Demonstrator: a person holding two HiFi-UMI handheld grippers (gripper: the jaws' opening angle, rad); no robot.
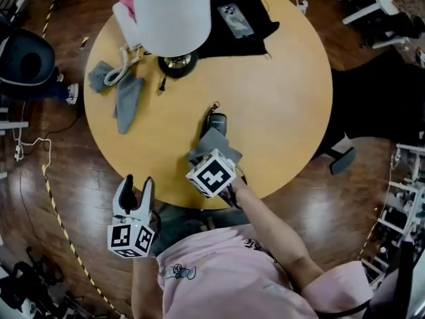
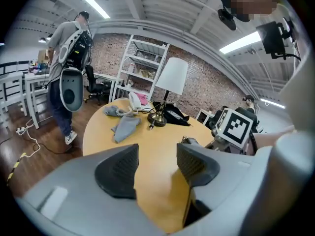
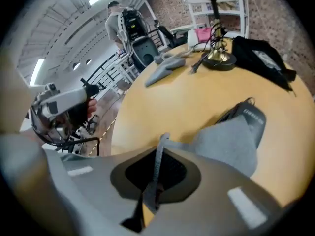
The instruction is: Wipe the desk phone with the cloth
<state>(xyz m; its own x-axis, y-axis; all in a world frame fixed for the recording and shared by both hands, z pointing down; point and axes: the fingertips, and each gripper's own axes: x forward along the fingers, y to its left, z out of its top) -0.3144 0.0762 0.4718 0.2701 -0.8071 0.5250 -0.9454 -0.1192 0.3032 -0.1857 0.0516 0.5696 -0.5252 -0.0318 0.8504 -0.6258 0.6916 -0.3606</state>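
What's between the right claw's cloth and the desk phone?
Nothing blocks it outright. Bare table lies between the right claw, shut on the cloth, and the desk phone; the lamp base sits right beside that line.

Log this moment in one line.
left hand-held gripper: open, empty | right hand-held gripper: shut on grey cloth | cloth over black object | desk phone: untouched

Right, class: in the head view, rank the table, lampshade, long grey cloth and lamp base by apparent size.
1. table
2. lampshade, though it stands nearer the camera
3. long grey cloth
4. lamp base, partly hidden under the shade
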